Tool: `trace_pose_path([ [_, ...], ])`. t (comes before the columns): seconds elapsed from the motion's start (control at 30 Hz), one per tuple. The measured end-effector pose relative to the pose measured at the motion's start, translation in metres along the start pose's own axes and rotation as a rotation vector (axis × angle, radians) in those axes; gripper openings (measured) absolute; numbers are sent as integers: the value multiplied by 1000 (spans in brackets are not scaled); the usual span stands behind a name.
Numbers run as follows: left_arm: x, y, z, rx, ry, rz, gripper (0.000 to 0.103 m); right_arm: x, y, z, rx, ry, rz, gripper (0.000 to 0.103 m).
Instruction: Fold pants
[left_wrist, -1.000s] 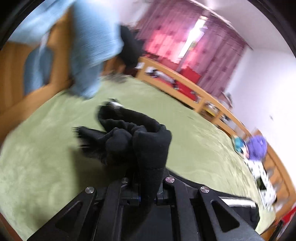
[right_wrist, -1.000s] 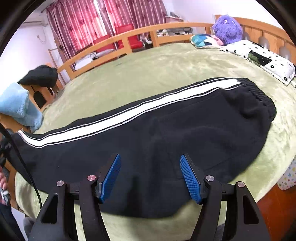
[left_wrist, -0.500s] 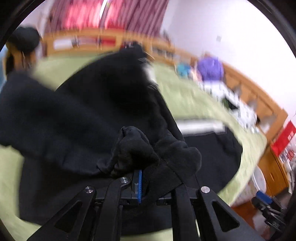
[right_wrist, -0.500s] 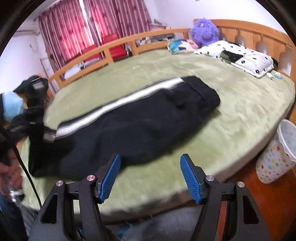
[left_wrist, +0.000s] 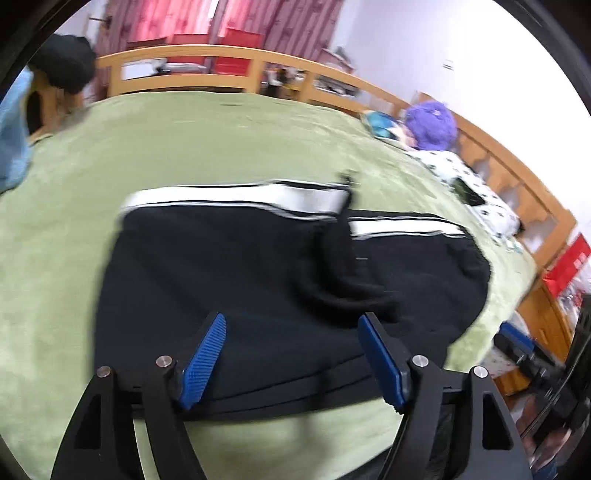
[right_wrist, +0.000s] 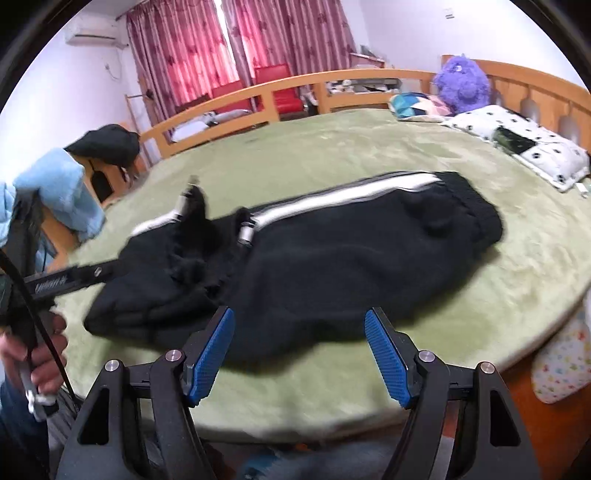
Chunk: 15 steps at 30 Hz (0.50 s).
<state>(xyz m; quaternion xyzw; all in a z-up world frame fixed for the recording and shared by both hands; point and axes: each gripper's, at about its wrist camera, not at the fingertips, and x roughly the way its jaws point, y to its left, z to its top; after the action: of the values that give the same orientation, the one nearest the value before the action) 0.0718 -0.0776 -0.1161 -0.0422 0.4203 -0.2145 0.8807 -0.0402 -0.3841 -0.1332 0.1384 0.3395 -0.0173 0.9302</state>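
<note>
Black pants with a white side stripe lie along the green bed. The leg end is blurred and dropping onto the upper part, folded over it. My left gripper hovers over the pants; its jaws are opening and nothing is between the blue pads. In the right wrist view the pants lie doubled, their cuffs still up in the air. My right gripper hangs at the bed's near edge, jaws opening and empty. One finger of the left gripper reaches in from the left.
A spotted pillow, a purple plush toy and a patterned cushion lie at the head of the bed. A wooden rail runs behind. A light blue cloth and a dark garment hang at the left. A patterned bin stands at the right.
The left gripper carried the bunched leg end across over the pants, then opened and let it go. The right gripper drew back from over the pants to the bed's edge.
</note>
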Motion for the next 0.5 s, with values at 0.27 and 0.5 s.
trace_pose_path([
  [0.27,-18,92,-21,-130,7,127,72,64,67,19,-80,22,132,73],
  [0.5,-15,121,-36,-200,29,85,73,129,102,19,-208,142,107,39],
])
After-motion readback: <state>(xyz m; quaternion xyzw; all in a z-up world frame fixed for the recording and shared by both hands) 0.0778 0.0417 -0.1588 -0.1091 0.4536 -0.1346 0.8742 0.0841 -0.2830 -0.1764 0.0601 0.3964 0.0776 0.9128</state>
